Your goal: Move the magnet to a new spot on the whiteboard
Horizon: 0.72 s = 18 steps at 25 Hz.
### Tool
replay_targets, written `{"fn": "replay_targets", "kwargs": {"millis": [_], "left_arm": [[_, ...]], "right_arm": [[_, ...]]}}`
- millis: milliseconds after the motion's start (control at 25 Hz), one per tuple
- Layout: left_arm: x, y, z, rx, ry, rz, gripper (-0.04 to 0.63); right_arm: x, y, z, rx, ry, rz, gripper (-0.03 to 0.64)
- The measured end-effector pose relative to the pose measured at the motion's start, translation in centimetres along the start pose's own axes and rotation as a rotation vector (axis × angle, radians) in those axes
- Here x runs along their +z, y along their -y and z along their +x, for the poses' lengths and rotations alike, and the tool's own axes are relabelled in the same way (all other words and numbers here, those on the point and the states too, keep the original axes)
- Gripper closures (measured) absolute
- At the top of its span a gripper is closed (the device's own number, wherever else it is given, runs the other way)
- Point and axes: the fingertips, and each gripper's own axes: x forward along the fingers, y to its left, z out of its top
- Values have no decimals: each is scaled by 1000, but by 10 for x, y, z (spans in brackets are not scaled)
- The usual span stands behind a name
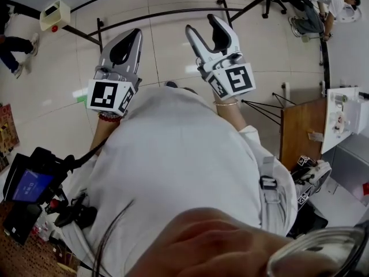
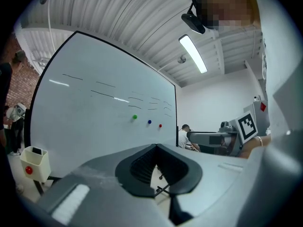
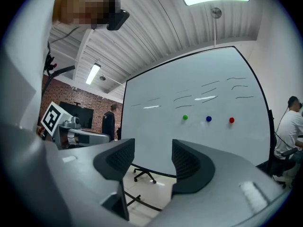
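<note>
Left gripper [image 1: 130, 36]: we are holding it raised in front of the chest. Its jaws are pressing together with nothing between them.
Large white whiteboard [image 3: 156, 126]: it is standing well ahead of both grippers, with faint marker strokes across its upper part.
Small round green magnet [image 3: 185, 117]: it is sitting on the board at the left end of a level row of three.
Small round blue magnet [image 3: 208, 118]: it is sitting in the middle of the row, near the green one.
Small round red magnet [image 3: 231, 120]: it is closing the row on the right.
Which magnet: the task is naming one, and we cannot tell which.
Right gripper [image 1: 204, 26]: we are holding it up beside the left one. Its jaws are standing well apart and gripping nothing.
Bearing: from the right jaws the row is lying ahead, up and to the right. From the left jaws it is lying ahead, up and slightly left. The magnets are round, so no long axis is steering the grip.
Nearer hand: we are judging both about equally far. The right one is facing the board more squarely and is already open.
</note>
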Motion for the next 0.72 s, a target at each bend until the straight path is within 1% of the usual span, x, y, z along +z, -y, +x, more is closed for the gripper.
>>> {"fn": "replay_targets", "kwargs": {"millis": [80, 280, 520, 720], "left_arm": [[-1, -2, 2, 0, -8, 4, 589], [3, 10, 13, -60, -3, 8, 589], [-4, 7, 9, -58, -7, -1, 589], [-5, 6, 8, -60, -4, 26, 589]], "right_arm": [[1, -4, 2, 8, 3, 2, 376], [6, -4, 0, -15, 13, 3, 376], [5, -7, 8, 11, 17, 1, 376], [0, -8, 5, 7, 20, 3, 376]]}}
